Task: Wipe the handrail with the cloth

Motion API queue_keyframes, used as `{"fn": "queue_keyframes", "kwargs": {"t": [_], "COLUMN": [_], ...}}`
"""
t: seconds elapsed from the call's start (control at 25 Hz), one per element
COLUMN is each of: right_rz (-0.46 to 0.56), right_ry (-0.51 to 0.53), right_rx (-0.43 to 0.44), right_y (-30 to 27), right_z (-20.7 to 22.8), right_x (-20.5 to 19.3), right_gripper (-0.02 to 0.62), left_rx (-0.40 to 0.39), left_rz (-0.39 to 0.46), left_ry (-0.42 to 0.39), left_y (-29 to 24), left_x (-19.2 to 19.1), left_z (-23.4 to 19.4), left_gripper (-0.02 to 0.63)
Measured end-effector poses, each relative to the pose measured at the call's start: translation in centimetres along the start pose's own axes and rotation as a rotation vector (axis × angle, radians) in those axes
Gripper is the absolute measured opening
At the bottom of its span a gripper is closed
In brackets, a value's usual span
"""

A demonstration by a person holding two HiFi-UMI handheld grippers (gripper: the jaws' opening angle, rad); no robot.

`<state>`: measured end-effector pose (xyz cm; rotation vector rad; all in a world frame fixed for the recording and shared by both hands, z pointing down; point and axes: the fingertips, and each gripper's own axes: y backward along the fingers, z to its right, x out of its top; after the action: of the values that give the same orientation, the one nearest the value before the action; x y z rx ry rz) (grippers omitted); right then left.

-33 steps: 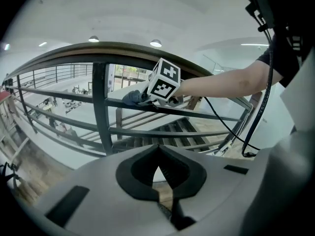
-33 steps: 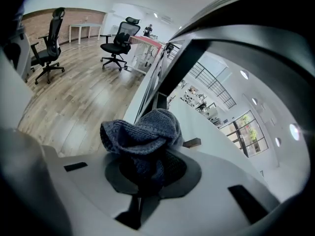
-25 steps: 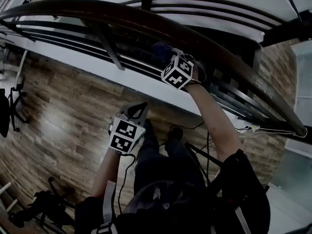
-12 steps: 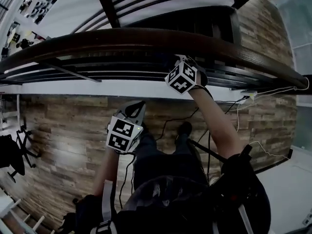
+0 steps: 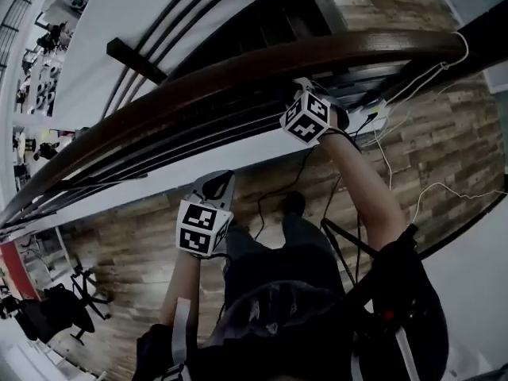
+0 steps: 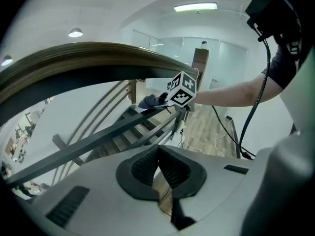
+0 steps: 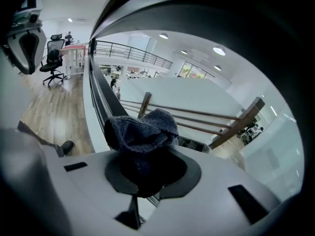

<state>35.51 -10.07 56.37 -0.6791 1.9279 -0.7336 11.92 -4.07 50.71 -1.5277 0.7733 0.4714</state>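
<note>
1. Mid-wipe: R gripper (image 7: pixel 145 157) fingers clamped on dark knit cloth (image 7: pixel 142 124), up at wooden handrail (image 5: pixel 198 94).
2. L gripper (image 6: pixel 158 167) fingers together, empty, below rail.
3. Next, prob.: slide cloth along rail w/ steady contact.

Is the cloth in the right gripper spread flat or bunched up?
Bunched up: the right gripper clamps the cloth as a crumpled wad.

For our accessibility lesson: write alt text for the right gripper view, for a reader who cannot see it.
The right gripper clamps a bunched dark blue cloth, close to the dark curved handrail. Behind are railing bars, a wood floor and office chairs.
</note>
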Motion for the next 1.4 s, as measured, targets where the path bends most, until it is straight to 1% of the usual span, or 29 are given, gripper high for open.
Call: {"fn": "queue_keyframes", "kwargs": {"t": [0.08, 0.16, 0.28, 0.36, 0.48, 0.64, 0.76, 0.92, 1.0, 1.08, 1.12, 1.16, 1.2, 1.32, 1.4], "right_rz": [-0.008, -0.012, -0.003, -0.006, -0.043, -0.094, -0.094, -0.108, -0.137, -0.171, -0.180, -0.177, -0.161, -0.056, 0.025], "right_ry": [-0.053, -0.112, -0.195, -0.236, -0.305, -0.353, -0.394, -0.418, -0.381, -0.289, -0.246, -0.226, -0.233, -0.348, -0.399], "right_rx": [-0.040, -0.088, -0.182, -0.248, -0.309, -0.331, -0.344, -0.372, -0.366, -0.355, -0.350, -0.343, -0.331, -0.251, -0.175], "right_y": [1.1, 2.3, 4.2, 5.6, 7.5, 8.8, 8.9, 9.6, 10.0, 10.5, 10.9, 11.4, 12.0, 13.6, 14.6], "right_z": [4.0, 8.1, 13.5, 16.4, 19.7, 21.8, 22.7, 23.9, 23.8, 22.9, 22.3, 21.5, 20.3, 15.2, 10.7], "right_x": [-4.1, -8.0, -13.9, -17.6, -22.3, -25.7, -27.2, -28.6, -29.2, -29.4, -29.4, -29.4, -29.4, -28.0, -24.8], "right_gripper": [0.044, 0.044, 0.044, 0.044, 0.044, 0.044, 0.044, 0.044, 0.044, 0.044, 0.044, 0.044, 0.044, 0.044, 0.044], "left_rx": [-0.004, -0.029, -0.068, -0.086, -0.106, -0.122, -0.122, -0.108, -0.106, -0.098, -0.093, -0.088, -0.083, -0.071, -0.056], "left_rz": [-0.029, -0.056, -0.096, -0.107, -0.104, -0.106, -0.106, -0.105, -0.098, -0.073, -0.055, -0.037, -0.025, -0.013, 0.005], "left_ry": [-0.036, -0.073, -0.142, -0.178, -0.209, -0.236, -0.244, -0.258, -0.252, -0.235, -0.221, -0.205, -0.189, -0.150, -0.129], "left_y": [-2.1, -4.0, -6.4, -7.9, -9.3, -10.1, -10.5, -10.2, -9.7, -9.0, -8.6, -8.3, -8.2, -7.8, -6.8], "left_x": [1.7, 3.1, 4.4, 5.3, 6.6, 8.0, 8.4, 7.7, 7.4, 7.5, 7.8, 7.9, 7.9, 7.1, 6.6], "left_z": [1.7, 3.4, 5.9, 7.3, 9.1, 10.3, 10.2, 10.4, 10.9, 11.1, 11.2, 11.2, 11.3, 10.8, 9.8], "left_gripper": [0.008, 0.008, 0.008, 0.008, 0.008, 0.008, 0.008, 0.008, 0.008, 0.008, 0.008, 0.008, 0.008, 0.008, 0.008]}}
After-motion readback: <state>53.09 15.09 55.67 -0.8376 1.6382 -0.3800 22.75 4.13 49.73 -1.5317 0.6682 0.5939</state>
